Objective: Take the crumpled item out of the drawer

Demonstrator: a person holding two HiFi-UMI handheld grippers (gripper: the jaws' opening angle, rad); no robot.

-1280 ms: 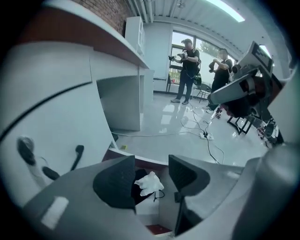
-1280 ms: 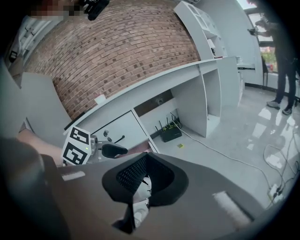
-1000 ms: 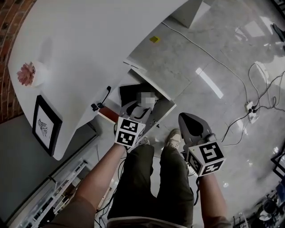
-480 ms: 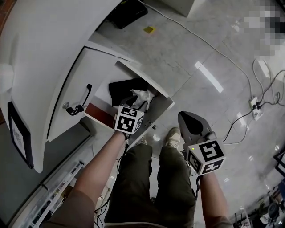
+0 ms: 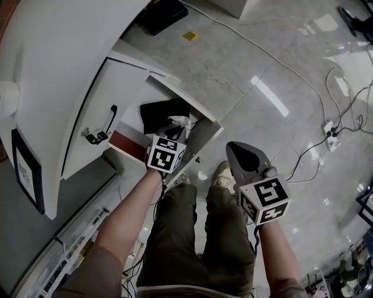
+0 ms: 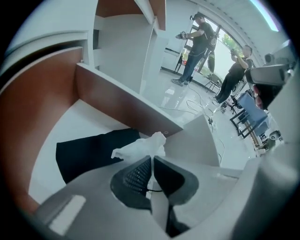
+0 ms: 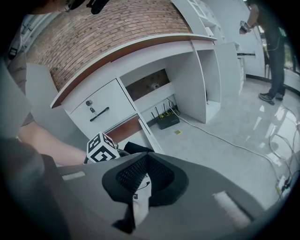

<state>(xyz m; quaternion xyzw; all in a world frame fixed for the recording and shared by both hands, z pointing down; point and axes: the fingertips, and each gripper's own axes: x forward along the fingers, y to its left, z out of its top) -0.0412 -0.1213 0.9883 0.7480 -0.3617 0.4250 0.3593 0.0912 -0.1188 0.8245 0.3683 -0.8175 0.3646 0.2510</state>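
Observation:
The crumpled white item [image 5: 179,122] hangs at the tips of my left gripper [image 5: 175,130], whose jaws are shut on it, over the open white drawer [image 5: 205,135]. In the left gripper view the crumpled item [image 6: 142,147] sticks out just past the left gripper [image 6: 152,160], above a flat black item [image 6: 93,150] lying on the drawer floor. The drawer's brown-edged wall [image 6: 122,105] runs behind it. My right gripper [image 5: 238,150] is shut and empty, held over the floor to the right of the drawer. The right gripper [image 7: 146,158] looks toward the desk.
A closed drawer front with a black handle [image 5: 108,119] sits left of the open one. A black box [image 5: 163,13], a cable [image 5: 274,64] and a power strip [image 5: 328,127] lie on the floor. The person's shoes [image 5: 221,173] stand by the drawer's corner. People [image 6: 199,42] stand far off.
My left gripper has drawn back slightly from deep in the drawer with the crumpled white item at its tips. The right gripper has hardly moved.

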